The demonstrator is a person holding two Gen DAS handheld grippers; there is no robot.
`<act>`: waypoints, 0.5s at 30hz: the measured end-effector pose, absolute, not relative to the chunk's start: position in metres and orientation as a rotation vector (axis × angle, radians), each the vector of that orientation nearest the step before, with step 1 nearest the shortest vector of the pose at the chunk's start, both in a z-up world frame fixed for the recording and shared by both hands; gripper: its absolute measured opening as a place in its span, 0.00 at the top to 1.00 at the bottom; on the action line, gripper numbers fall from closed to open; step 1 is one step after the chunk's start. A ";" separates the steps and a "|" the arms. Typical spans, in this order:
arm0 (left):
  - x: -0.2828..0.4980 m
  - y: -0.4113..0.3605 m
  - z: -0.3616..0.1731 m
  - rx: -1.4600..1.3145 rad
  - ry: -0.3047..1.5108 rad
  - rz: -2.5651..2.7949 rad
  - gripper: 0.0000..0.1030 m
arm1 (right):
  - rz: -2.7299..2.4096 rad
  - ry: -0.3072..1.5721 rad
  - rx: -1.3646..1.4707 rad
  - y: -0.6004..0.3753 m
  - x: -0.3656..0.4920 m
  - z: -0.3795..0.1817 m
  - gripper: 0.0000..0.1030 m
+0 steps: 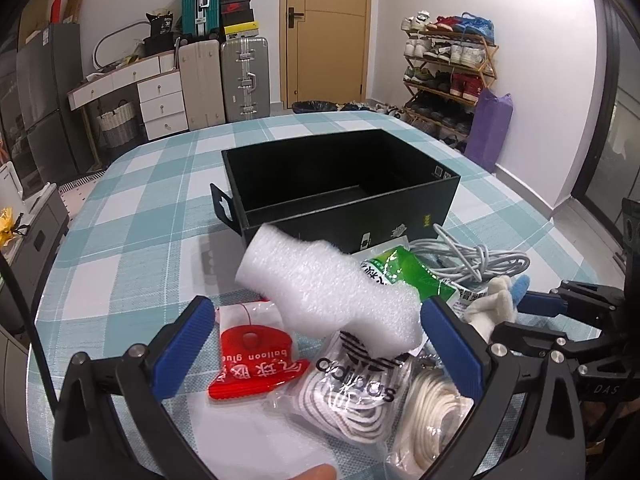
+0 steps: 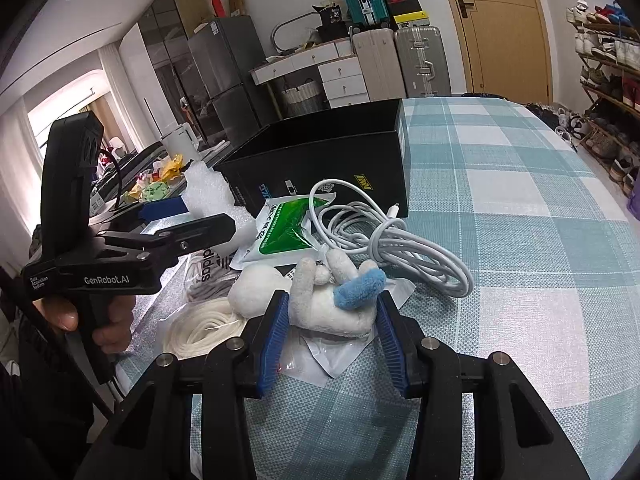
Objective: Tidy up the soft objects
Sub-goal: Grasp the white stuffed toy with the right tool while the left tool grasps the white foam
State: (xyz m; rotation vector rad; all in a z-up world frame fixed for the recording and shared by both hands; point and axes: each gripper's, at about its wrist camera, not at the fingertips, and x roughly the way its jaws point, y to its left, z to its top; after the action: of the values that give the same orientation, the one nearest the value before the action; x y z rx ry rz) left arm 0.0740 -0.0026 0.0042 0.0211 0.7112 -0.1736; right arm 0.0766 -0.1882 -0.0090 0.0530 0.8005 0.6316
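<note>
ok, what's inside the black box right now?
The black box shows only bare dark walls and floor in the left wrist view. Its near wall hides the front strip of the floor, and the white foam piece covers part of that wall's outer face.

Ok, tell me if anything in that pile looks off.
One thing stands out: the white foam piece sits tilted atop the adidas packet and green packet, its upper end propped by the black box wall. The box looks empty; everything soft lies outside.
</note>
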 end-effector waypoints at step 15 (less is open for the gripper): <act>0.069 -0.007 0.006 0.034 0.689 -0.224 0.33 | 0.638 0.795 0.046 -0.187 0.074 -0.009 0.57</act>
State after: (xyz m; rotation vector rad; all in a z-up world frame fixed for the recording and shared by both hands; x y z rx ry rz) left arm 0.0694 -0.0069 0.0056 0.0341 0.6886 -0.2236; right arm 0.0742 -0.1871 -0.0086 0.0461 0.7952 0.6383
